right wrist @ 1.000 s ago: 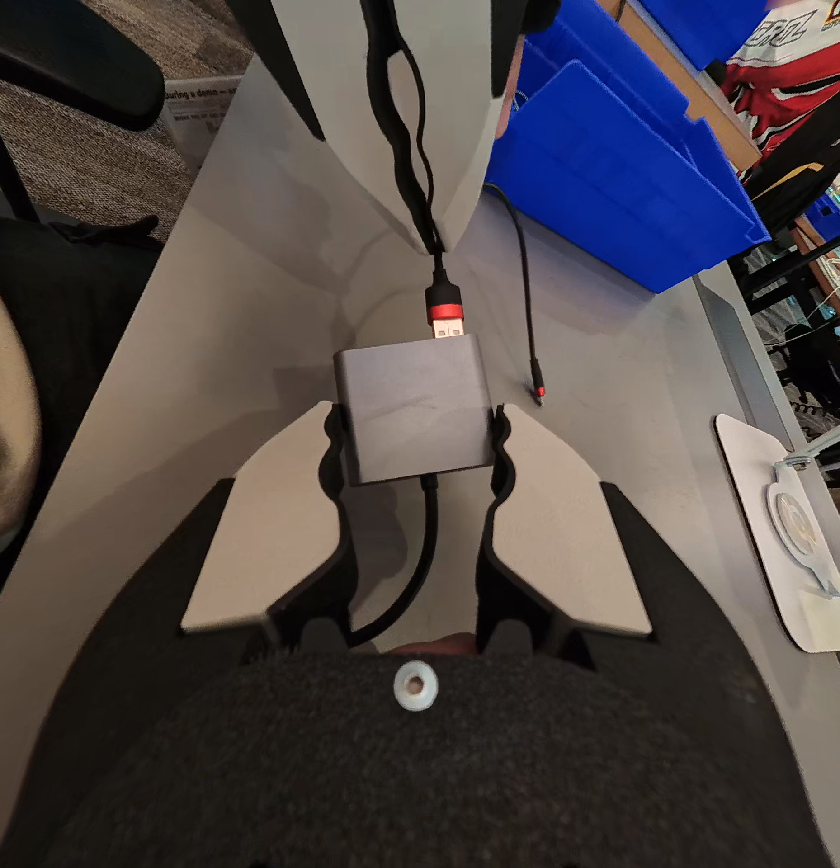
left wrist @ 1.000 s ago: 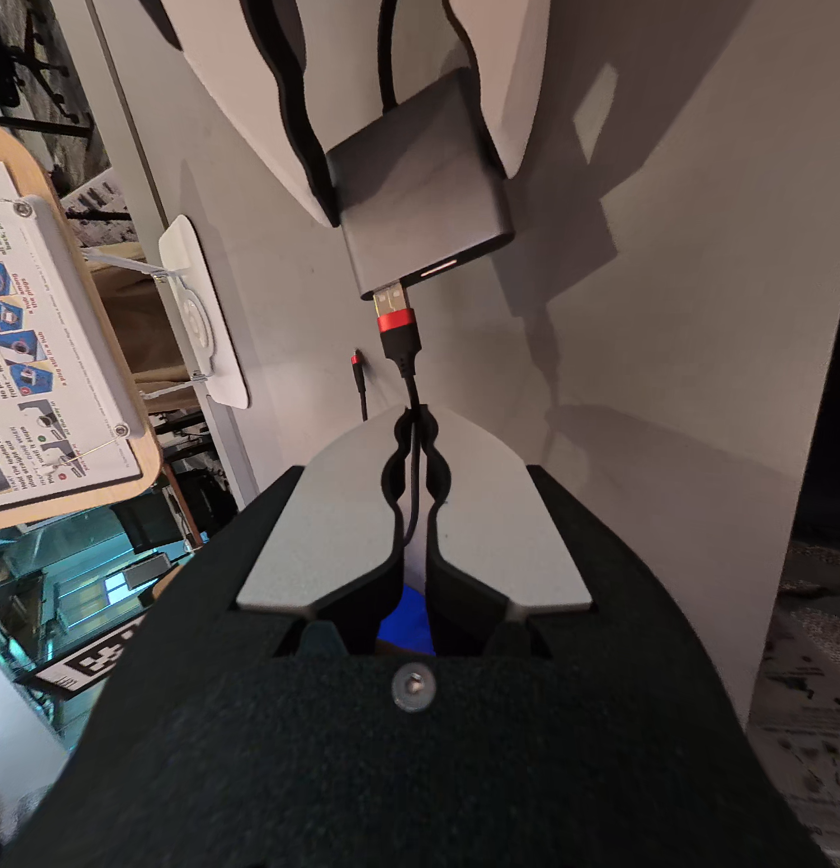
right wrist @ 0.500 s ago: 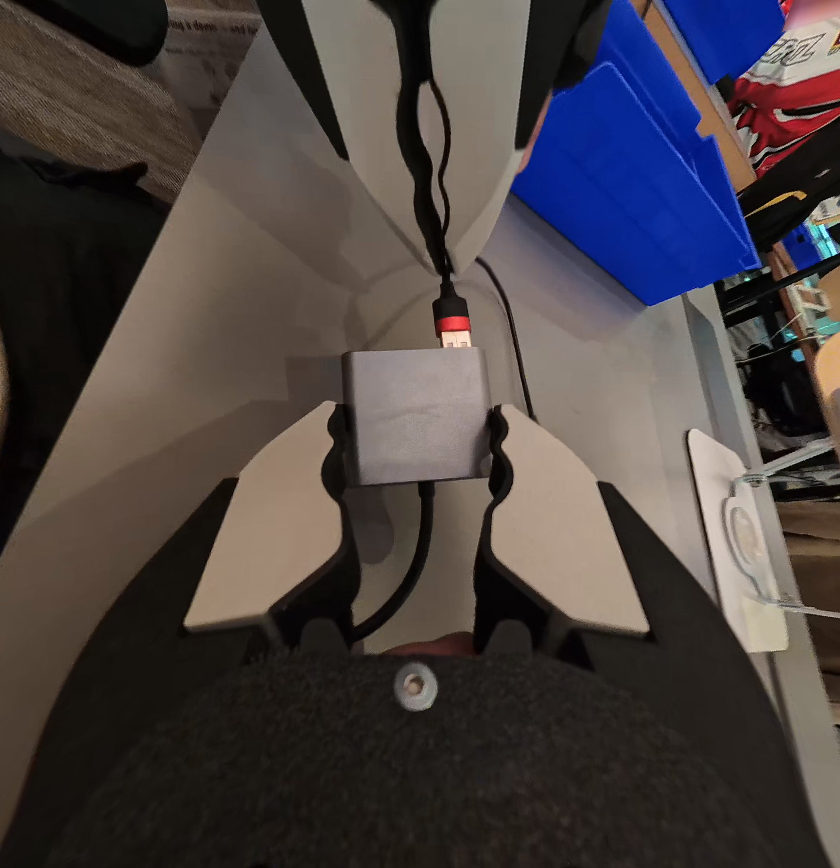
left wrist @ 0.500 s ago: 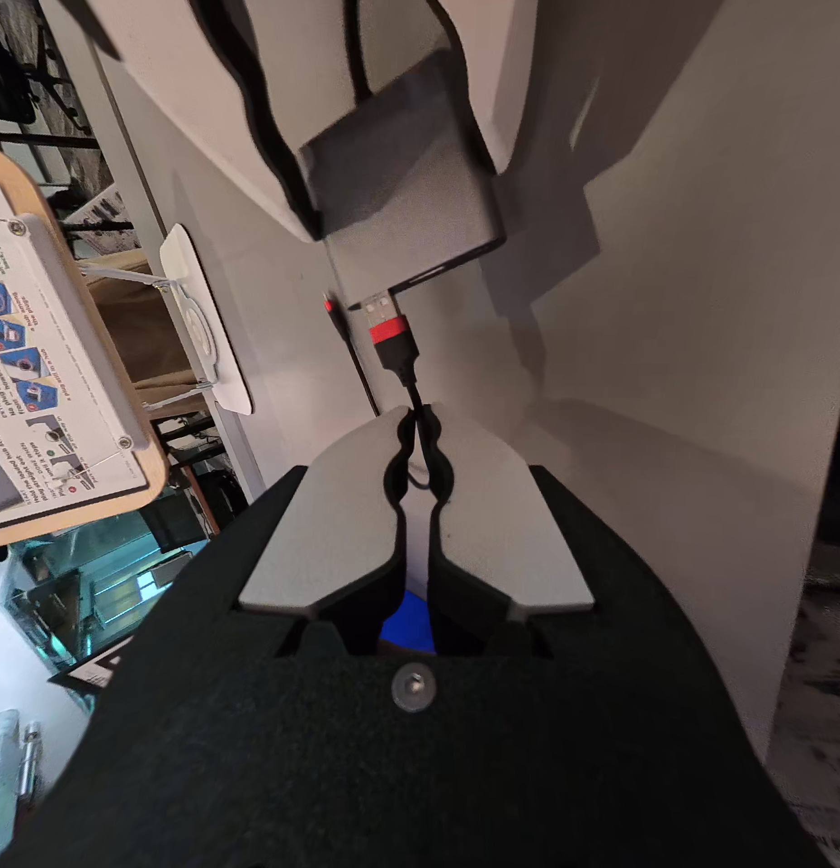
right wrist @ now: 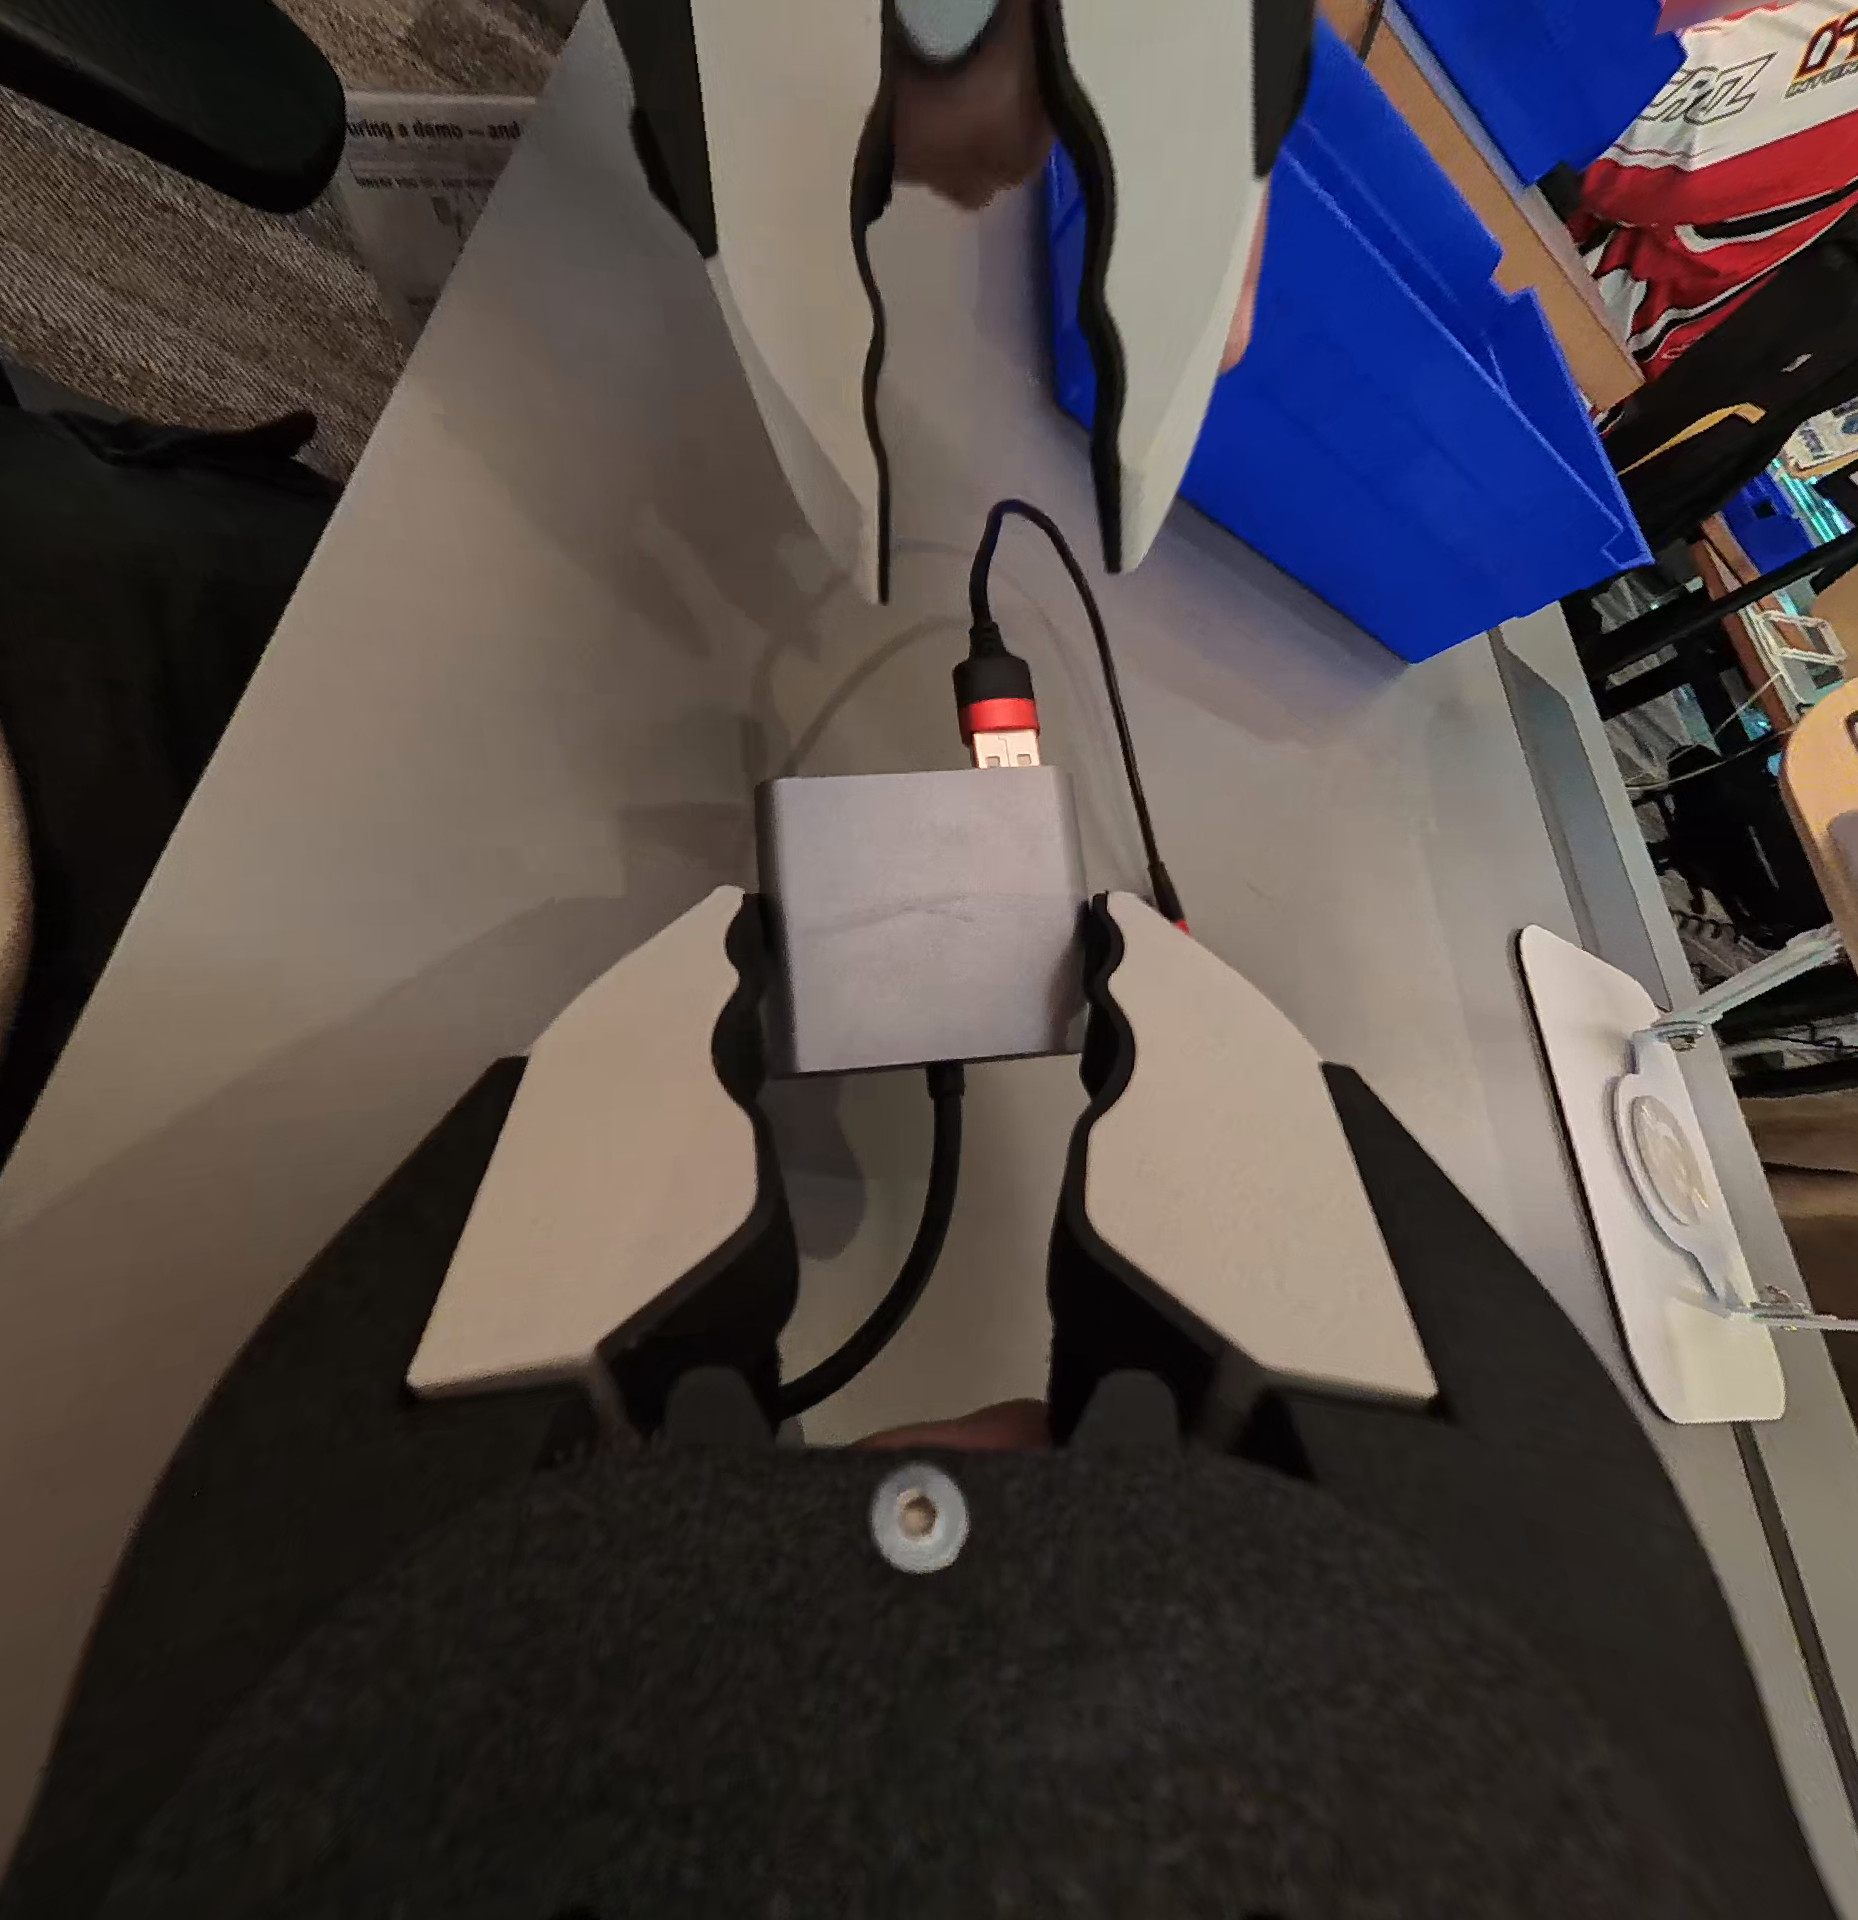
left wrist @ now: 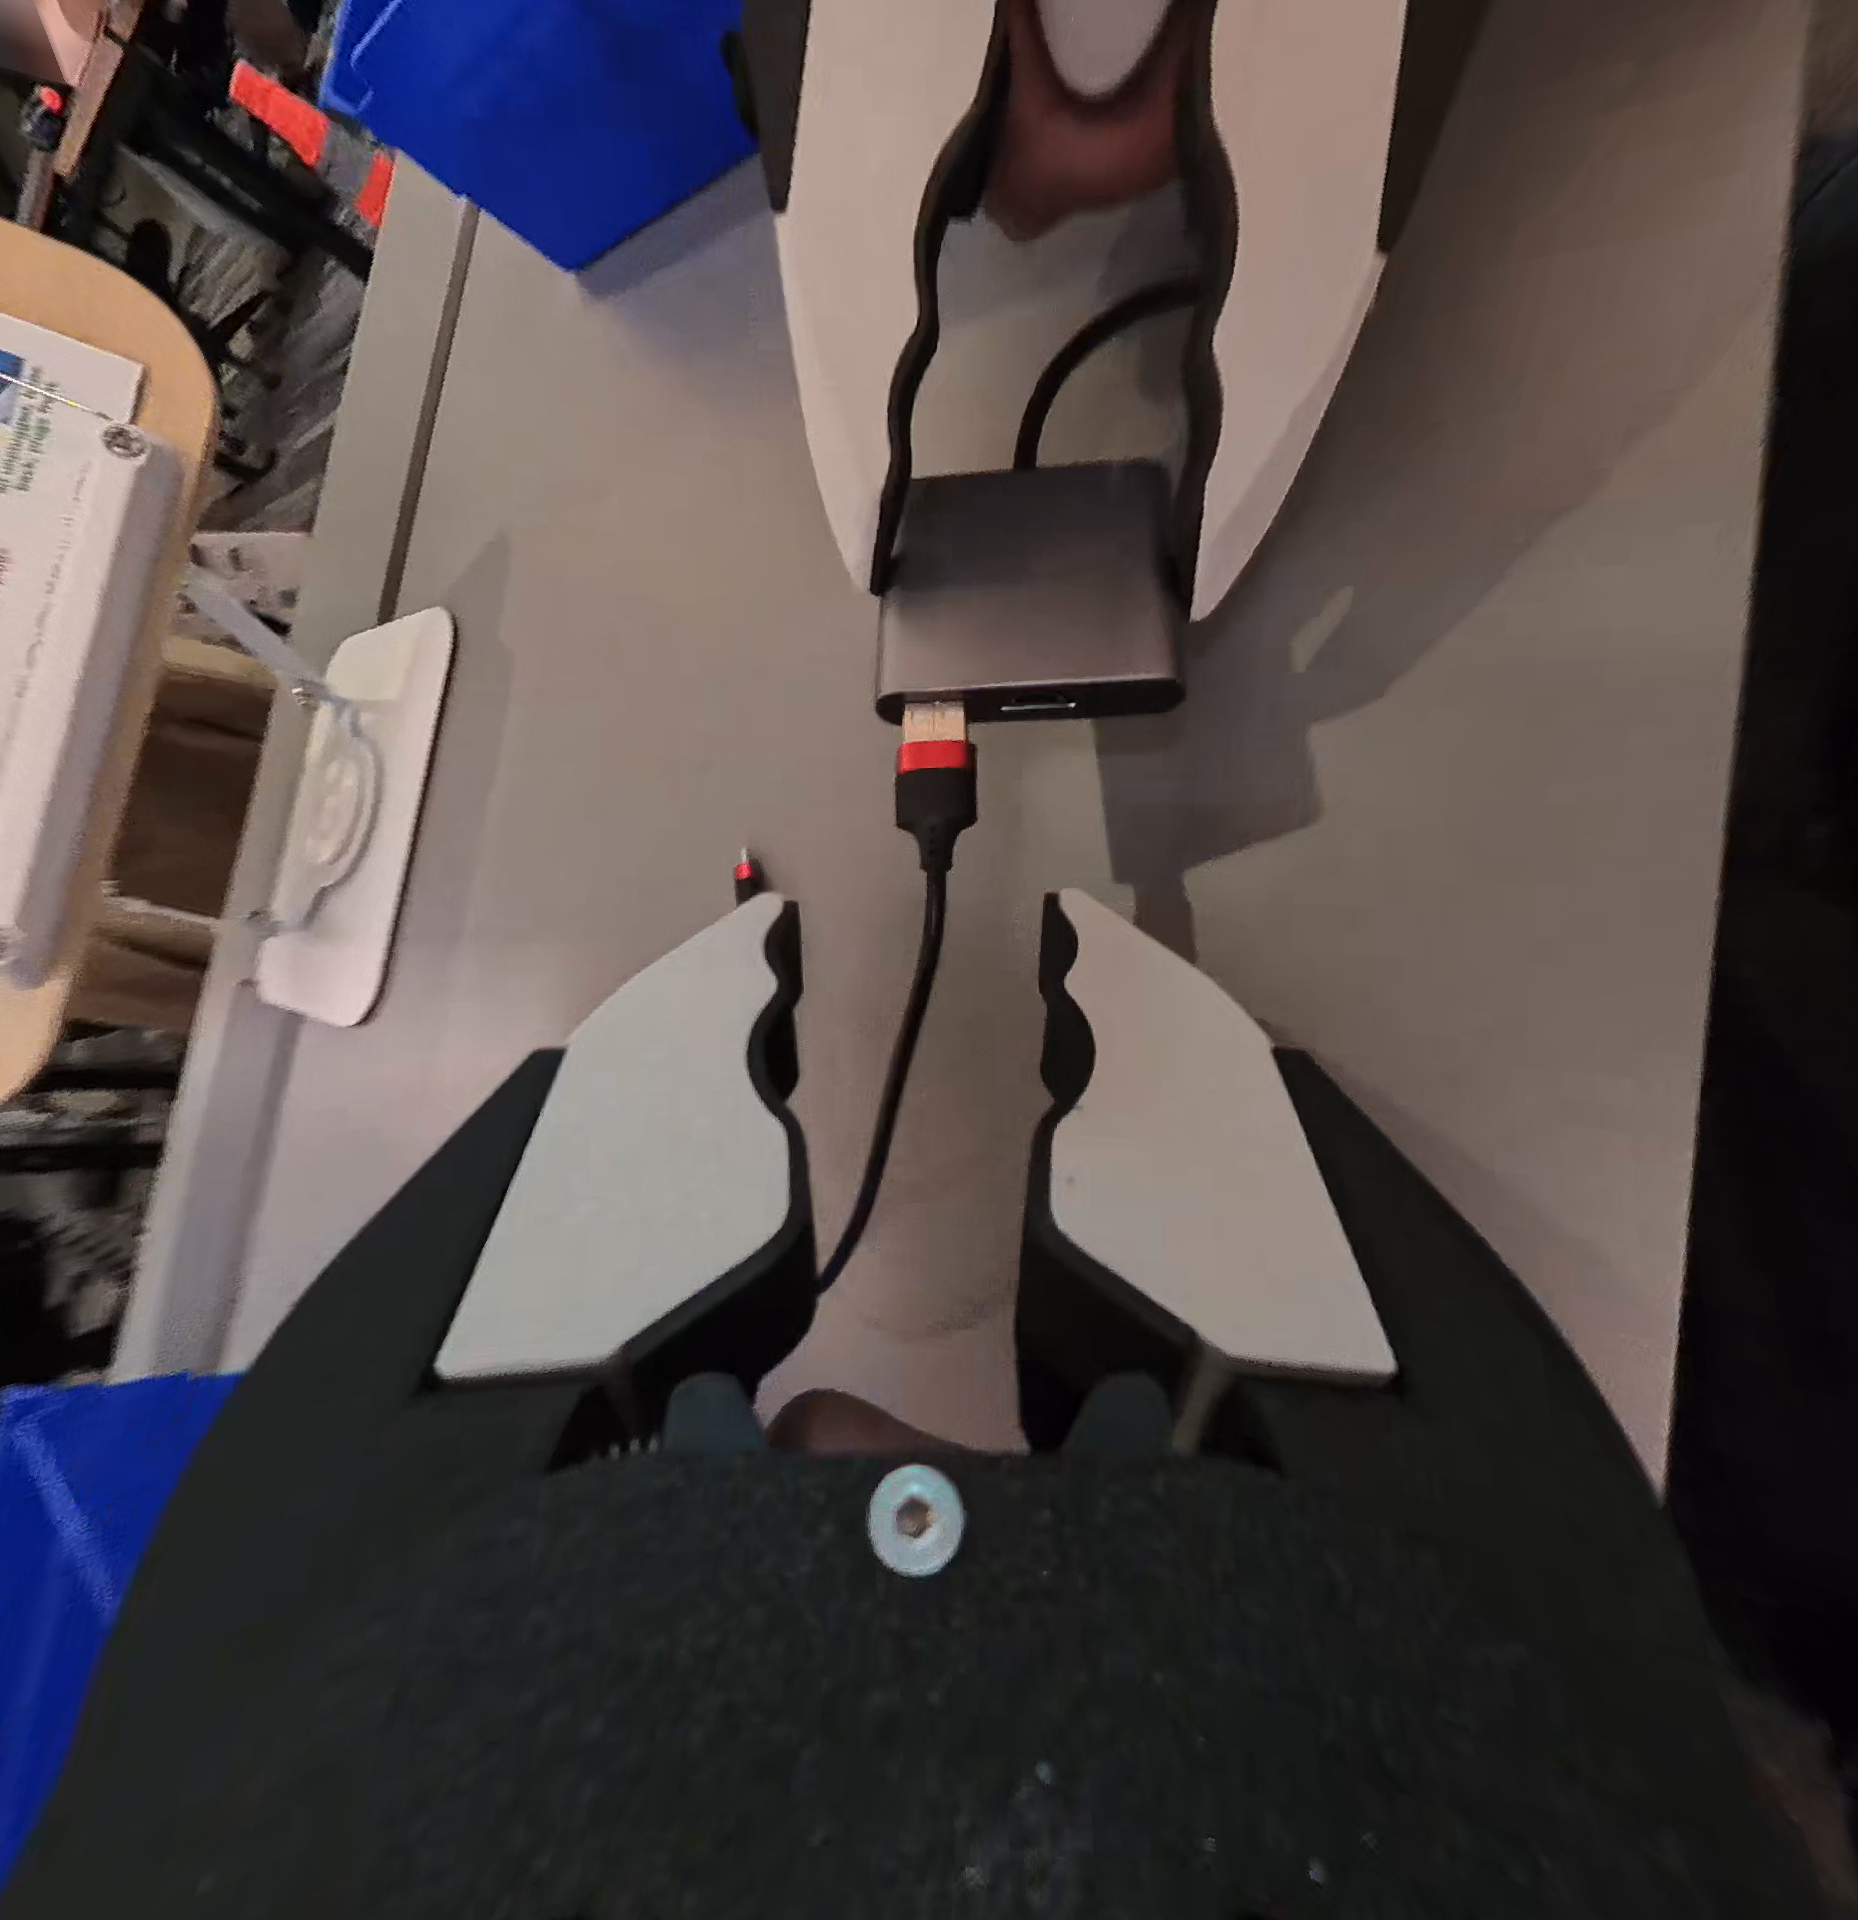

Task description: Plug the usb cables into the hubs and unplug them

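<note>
While right gripper clamps hub, cable lies between open left gripper.

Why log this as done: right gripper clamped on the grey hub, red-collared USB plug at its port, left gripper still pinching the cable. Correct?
Not quite. In the left wrist view the left gripper is open, with the cable lying loose between its fingers. The right gripper does clamp the grey hub, with the USB plug at its port.

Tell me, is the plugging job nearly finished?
Partway. Done: the red USB plug sits in the grey hub. In hand: the right gripper grips the hub; the left gripper is open around the cable. Left: unplugging it.
</note>
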`<state>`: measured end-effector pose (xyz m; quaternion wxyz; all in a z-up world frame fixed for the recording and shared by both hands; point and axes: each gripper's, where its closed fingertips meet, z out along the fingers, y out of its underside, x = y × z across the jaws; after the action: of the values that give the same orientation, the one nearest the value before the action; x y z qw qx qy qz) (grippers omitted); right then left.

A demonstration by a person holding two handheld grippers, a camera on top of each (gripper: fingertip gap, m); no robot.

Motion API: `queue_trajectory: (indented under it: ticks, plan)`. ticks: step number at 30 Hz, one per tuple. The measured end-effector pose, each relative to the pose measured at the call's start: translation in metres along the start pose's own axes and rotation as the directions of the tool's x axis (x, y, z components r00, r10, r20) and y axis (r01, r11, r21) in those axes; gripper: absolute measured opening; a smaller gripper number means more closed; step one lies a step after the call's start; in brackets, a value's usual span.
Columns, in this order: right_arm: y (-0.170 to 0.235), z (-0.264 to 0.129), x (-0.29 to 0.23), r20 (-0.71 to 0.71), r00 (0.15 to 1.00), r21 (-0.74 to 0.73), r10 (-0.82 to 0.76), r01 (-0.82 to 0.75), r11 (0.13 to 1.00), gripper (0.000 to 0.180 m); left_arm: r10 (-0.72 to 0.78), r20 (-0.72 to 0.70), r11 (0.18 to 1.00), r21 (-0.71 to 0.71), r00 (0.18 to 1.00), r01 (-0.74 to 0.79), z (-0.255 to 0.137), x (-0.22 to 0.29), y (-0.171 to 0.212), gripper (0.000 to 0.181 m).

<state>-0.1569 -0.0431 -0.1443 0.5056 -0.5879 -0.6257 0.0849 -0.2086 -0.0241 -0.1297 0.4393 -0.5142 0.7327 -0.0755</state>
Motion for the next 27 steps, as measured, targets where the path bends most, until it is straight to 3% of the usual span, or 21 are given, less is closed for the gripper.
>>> queue_trajectory:
  ticks: [4,8,23,24,25,26,27]
  plan:
    - [-0.005,-0.004,0.0,0.028,0.999,0.048,0.043,-0.045,0.998,0.058,-0.105,-0.075,0.984,0.136,0.992,0.114,0.003,0.004,-0.007,0.038]
    - [-0.005,-0.006,0.0,0.05,0.996,0.073,0.079,-0.082,0.994,0.058,-0.137,-0.096,0.955,0.252,0.986,0.157,0.002,0.003,-0.016,0.006]
    - [0.003,0.0,-0.013,0.105,0.991,0.029,0.08,-0.083,0.996,0.057,-0.115,-0.199,0.966,0.205,0.973,0.156,0.006,0.017,-0.012,0.004]
    - [-0.006,-0.006,-0.023,0.162,0.986,0.078,0.045,-0.058,0.995,0.01,-0.103,-0.187,0.974,0.181,0.977,0.137,0.009,0.016,-0.008,0.004]
    - [-0.032,-0.014,-0.022,0.141,0.99,0.242,0.028,-0.062,0.968,0.0,-0.088,-0.191,0.98,0.161,0.978,0.119,0.014,0.018,-0.006,0.004]
    - [-0.042,-0.014,-0.026,0.185,0.982,0.251,0.042,-0.088,0.964,0.0,-0.079,-0.226,0.981,0.157,0.971,0.116,0.018,0.026,-0.009,0.004]
    - [-0.031,-0.005,-0.024,0.129,0.991,0.151,-0.036,0.016,0.988,0.0,-0.063,-0.234,0.981,0.163,0.97,0.103,0.02,0.029,-0.013,0.004]
